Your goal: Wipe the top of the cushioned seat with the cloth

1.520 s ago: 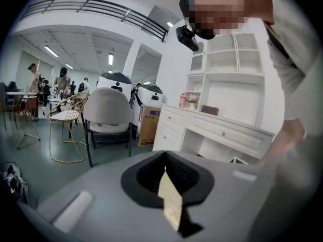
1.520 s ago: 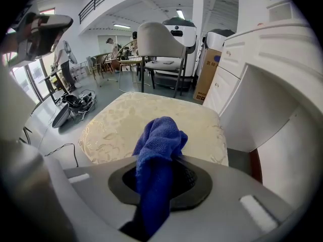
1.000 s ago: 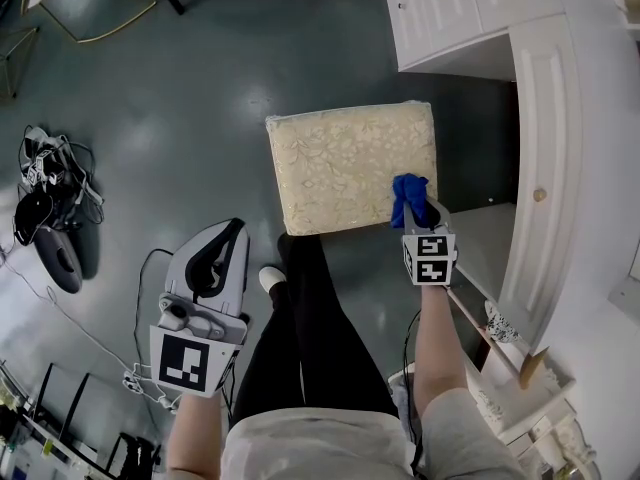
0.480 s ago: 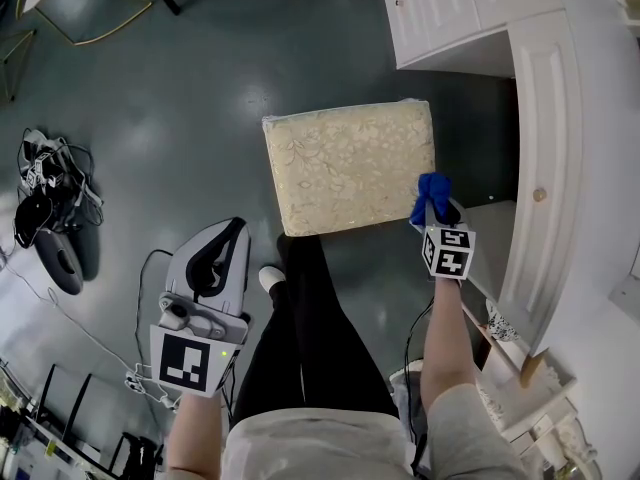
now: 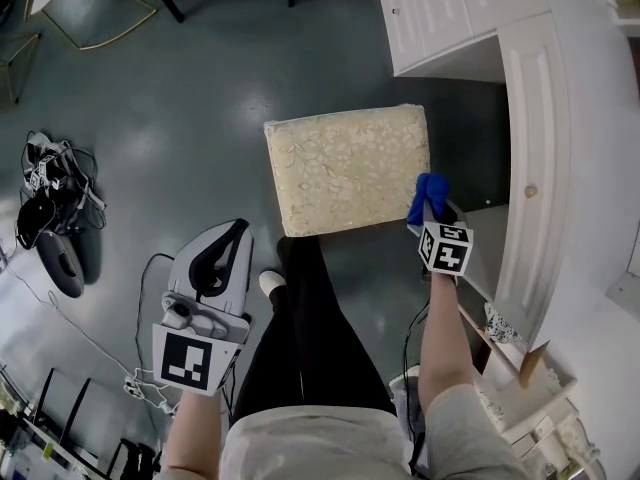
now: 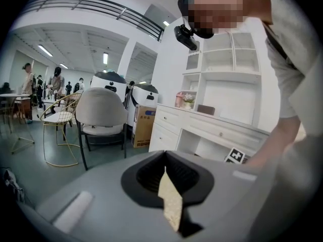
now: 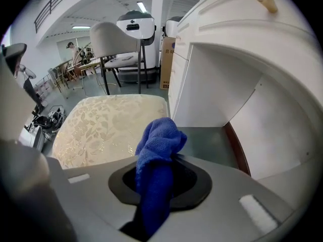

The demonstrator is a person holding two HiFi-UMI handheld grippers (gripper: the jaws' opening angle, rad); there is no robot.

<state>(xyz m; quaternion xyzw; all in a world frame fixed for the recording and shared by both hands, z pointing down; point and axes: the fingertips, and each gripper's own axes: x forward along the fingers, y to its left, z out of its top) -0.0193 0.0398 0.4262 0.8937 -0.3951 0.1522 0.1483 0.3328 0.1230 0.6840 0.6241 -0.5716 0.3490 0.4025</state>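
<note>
Presently the blue cloth [image 7: 158, 140] is being pinched in the right claw [image 5: 432, 214], whose jaws are being kept closed on its lower folds while the bunched upper end is sticking out ahead of them. The cushioned seat [image 5: 345, 168] is standing on the floor [image 5: 200, 98], and in the head view its long axis is running from about 9 o'clock to 3 o'clock, tilted slightly. The cloth is being held just off the seat's right edge, near the 4 o'clock corner, so the top to be wiped is lying toward 10 o'clock from the claw; in the right gripper view it is spreading ahead toward 11 o'clock. Whether the cloth is brushing the edge cannot be told. By this reading, a carry up and leftward onto the top is being called for before any wiping stroke. The left claw [image 5: 228, 236] is being held well apart from the seat, at about 8 o'clock from it, with its jaws drawn nearly together on nothing, so the right hand is being judged the nearer. Being counted are one seat, one cloth and two claws.
</note>
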